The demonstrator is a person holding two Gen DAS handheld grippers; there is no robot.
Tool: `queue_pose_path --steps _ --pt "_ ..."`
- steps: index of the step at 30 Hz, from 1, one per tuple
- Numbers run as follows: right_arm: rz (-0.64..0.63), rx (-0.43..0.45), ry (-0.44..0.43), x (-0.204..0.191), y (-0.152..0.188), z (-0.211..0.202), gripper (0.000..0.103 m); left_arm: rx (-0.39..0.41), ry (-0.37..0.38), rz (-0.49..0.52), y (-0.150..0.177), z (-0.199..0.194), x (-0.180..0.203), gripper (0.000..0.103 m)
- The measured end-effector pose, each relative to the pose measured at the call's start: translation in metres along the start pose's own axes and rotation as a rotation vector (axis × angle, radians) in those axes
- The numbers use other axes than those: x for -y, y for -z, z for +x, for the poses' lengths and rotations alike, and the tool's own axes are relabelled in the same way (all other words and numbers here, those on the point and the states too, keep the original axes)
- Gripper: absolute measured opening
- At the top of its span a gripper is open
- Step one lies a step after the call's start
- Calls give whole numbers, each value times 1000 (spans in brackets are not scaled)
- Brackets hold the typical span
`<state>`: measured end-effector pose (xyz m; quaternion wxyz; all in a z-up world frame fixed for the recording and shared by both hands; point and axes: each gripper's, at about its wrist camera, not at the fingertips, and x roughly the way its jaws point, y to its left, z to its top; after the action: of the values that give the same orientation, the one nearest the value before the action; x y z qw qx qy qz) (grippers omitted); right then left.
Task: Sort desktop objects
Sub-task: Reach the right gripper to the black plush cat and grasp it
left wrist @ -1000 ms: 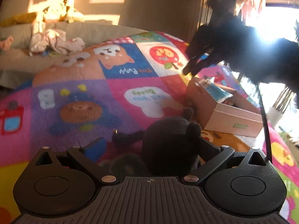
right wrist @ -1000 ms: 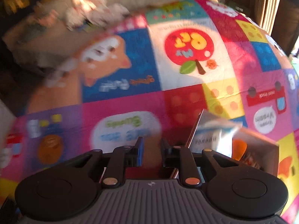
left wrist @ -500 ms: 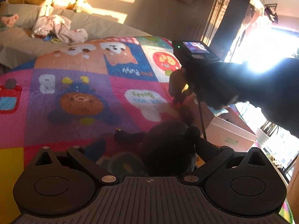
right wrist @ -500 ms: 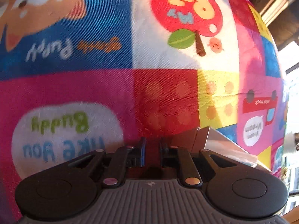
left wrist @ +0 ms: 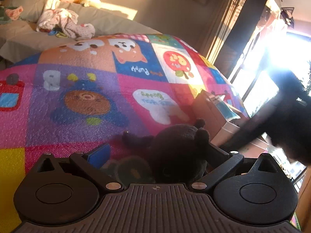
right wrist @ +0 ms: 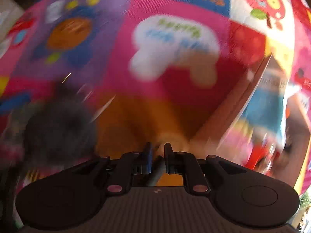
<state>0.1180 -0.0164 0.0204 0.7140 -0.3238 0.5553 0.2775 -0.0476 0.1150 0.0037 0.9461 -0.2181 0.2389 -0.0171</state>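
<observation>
Half a second ago the right claw looked close down at the mat just past the box corner; now its view has swung back and lower, heavily blurred, taking in the black plush toy [right wrist: 58,128] at left and the open cardboard box [right wrist: 233,108] at right. Seen from the left wrist, the dark arm that crossed the middle of the picture has dropped toward the lower right, where the right claw [left wrist: 250,134] shows only as a dark smear in front of the cardboard box [left wrist: 211,114].

The left claw [left wrist: 155,151] is spread wide, its blue-padded left finger [left wrist: 99,152] clear of the toy, while the black plush toy [left wrist: 178,147] sits between the two fingers, pressed toward the right one. Whether the fingers pinch it cannot be told; the gap on the left side is plain. The toy rests on the colourful play mat [left wrist: 77,101], just beside the box's near wall.

The right claw [right wrist: 157,151] is nearly closed, with only a narrow slit between its fingers; a thin greenish strip shows in that slit, too blurred to identify. The play mat [right wrist: 175,38] fills the rest of that view. Behind the mat a sofa [left wrist: 108,21] carries crumpled clothes [left wrist: 66,22].
</observation>
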Motion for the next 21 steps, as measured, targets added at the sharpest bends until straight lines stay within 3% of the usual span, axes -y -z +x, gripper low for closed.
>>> queue_pose_path --steps 4,7,9,11,15,18,21 --pt "36 153 -9 -1 51 -33 15 0 -13 30 0 0 5 103" --pt "89 264 -69 -2 95 -44 37 -3 -39 41 -2 -1 10 103" --pt "121 301 -94 -1 112 -38 37 -26 -51 49 -6 -3 15 103" --pt "108 319 -45 -1 128 -31 37 -29 -60 81 -10 -7 24 103" --pt "150 432 244 17 144 -27 37 -3 -76 160 -19 -19 44 103" --pt "294 483 166 46 159 -38 39 -18 -76 189 -21 -18 55 103" --pt "363 530 142 54 179 -41 57 -67 -85 242 -15 -7 65 103"
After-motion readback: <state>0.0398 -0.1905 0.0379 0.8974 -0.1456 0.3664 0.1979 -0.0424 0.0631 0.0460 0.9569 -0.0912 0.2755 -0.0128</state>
